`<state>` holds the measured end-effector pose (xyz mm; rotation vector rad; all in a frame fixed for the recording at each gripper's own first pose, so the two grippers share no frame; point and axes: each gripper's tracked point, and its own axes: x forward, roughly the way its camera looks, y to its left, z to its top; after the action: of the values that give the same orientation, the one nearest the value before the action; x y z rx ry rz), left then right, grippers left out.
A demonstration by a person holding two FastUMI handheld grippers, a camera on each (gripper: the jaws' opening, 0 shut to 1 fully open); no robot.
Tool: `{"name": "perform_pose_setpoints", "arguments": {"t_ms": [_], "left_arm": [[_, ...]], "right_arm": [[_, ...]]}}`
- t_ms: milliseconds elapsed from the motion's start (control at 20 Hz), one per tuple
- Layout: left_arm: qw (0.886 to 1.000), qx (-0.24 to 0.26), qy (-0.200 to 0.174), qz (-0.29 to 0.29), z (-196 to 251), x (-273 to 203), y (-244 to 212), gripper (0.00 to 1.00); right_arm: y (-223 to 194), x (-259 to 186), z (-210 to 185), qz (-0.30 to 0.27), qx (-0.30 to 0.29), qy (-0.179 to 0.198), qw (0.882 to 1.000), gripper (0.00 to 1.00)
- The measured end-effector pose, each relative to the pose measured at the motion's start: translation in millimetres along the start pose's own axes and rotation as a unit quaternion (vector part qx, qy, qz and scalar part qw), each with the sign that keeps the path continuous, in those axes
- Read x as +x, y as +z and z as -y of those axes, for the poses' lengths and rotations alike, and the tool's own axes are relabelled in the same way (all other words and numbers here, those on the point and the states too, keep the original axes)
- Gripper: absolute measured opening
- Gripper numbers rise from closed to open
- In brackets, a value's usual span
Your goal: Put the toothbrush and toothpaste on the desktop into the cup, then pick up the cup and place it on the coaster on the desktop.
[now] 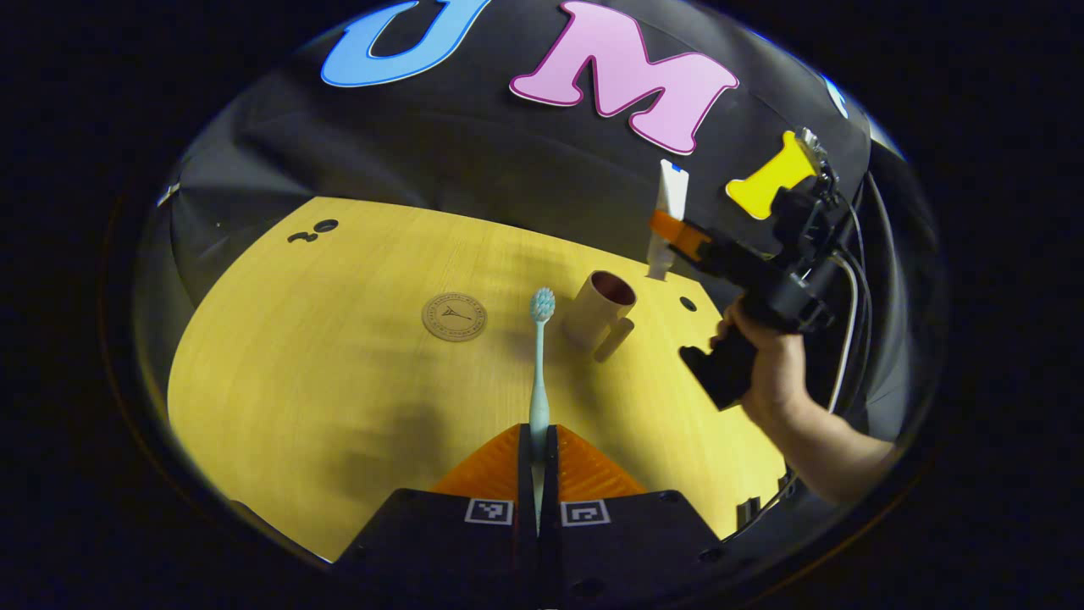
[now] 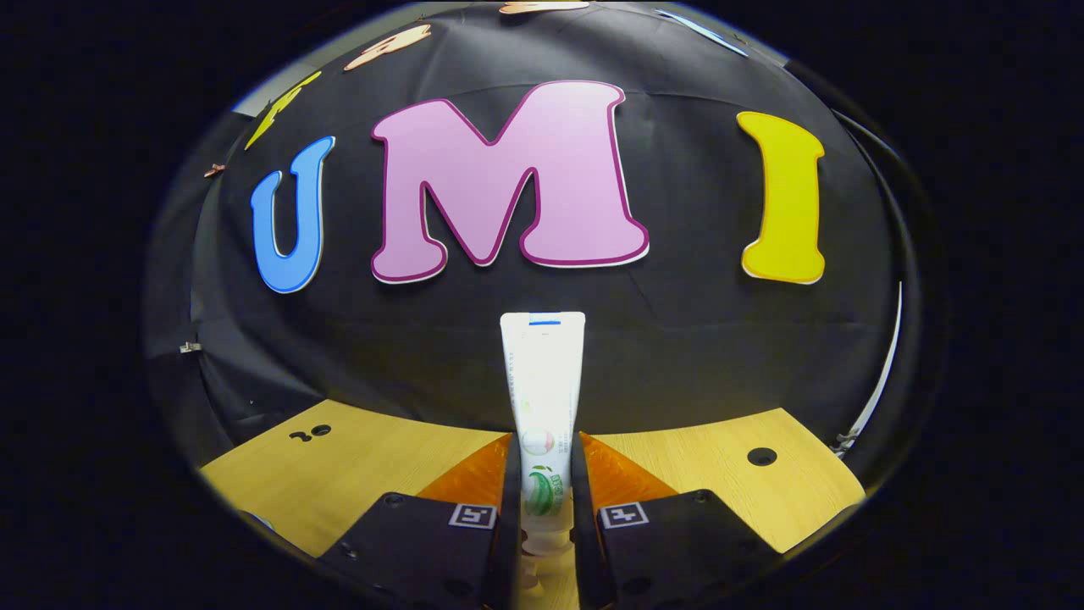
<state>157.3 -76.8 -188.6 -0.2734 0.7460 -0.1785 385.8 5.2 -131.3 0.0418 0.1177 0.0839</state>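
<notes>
Pinching the toothbrush [image 1: 539, 364] by its handle, the left gripper [image 1: 538, 449] hangs over the yellow wooden desktop [image 1: 339, 381]. Beyond lie the round coaster [image 1: 455, 317] and the cup [image 1: 600, 310]. The right gripper [image 2: 542, 474] clamps the toothpaste tube [image 2: 542, 381] upright above the cup, black cloth wall [image 2: 677, 339] behind.

left gripper view high over desktop [image 1: 339, 356], right gripper view nearer wall, both share desktop
</notes>
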Motion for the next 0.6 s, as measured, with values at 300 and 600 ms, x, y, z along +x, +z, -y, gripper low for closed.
{"name": "perform_pose_setpoints", "arguments": {"t_ms": [300,600], "left_arm": [[1.0,0.002,-0.021,0.016,4.7,15.7,19.3,0.07],[0.999,-0.01,-0.023,0.037,-3.9,26.1,33.8,0.07]], "right_arm": [[-39.7,27.8,-4.3,0.007,-0.012,-0.005,1.0,0.3],[-67.9,41.1,0.4,0.01,-0.014,-0.019,1.0,0.3]]}}
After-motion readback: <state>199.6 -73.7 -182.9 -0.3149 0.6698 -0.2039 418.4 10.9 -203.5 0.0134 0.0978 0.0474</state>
